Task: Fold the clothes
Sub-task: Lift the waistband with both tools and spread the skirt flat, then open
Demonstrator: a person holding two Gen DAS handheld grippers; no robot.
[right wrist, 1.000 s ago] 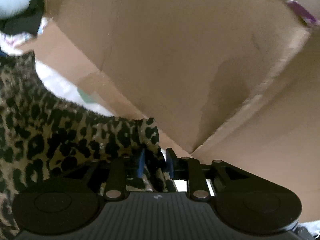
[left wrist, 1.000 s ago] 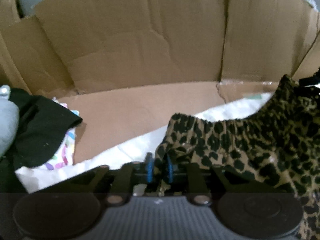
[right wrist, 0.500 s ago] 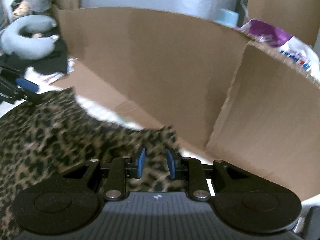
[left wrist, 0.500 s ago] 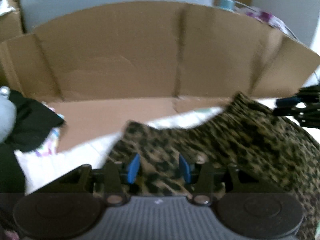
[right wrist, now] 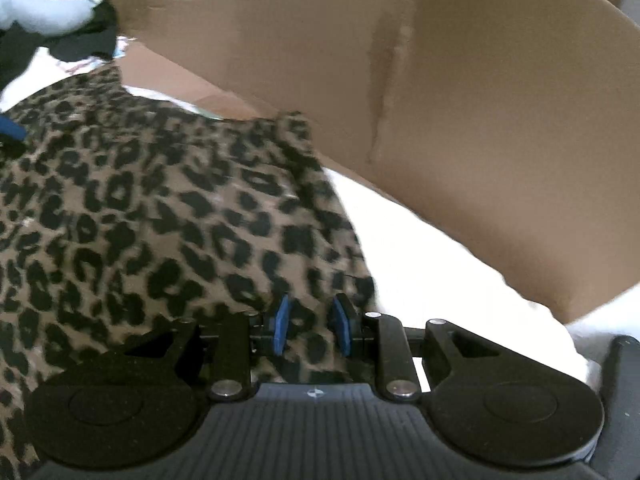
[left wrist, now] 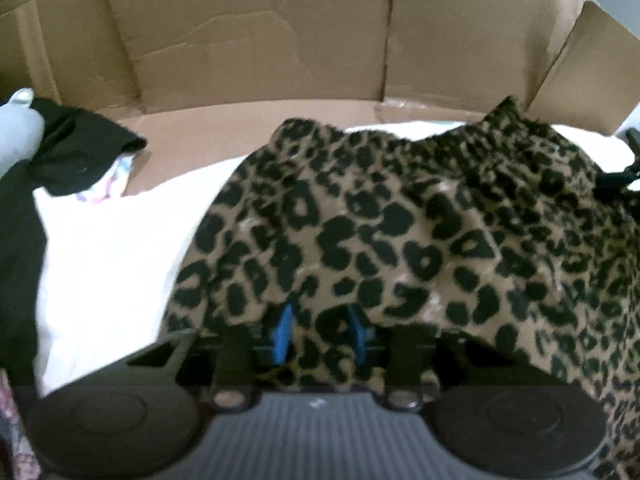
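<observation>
A leopard-print garment point(left wrist: 400, 232) lies spread on a white sheet point(left wrist: 112, 248); it also shows in the right wrist view point(right wrist: 152, 216). My left gripper point(left wrist: 320, 334) is open, its blue pads apart over the garment's near edge, with cloth between and under them. My right gripper point(right wrist: 310, 324) is open too, its pads apart over the garment's near right corner. The right gripper's tip shows at the right edge of the left wrist view point(left wrist: 624, 172).
A brown cardboard wall point(left wrist: 320, 32) stands behind the sheet and curves round the right side point(right wrist: 480, 120). A black garment point(left wrist: 72, 148) and a pale blue neck pillow point(right wrist: 44, 4) lie at the far left. White sheet point(right wrist: 440, 272) lies right of the garment.
Both grippers were shut on the garment's waistband and held it up. They have opened and drawn back; the garment now lies spread on the sheet.
</observation>
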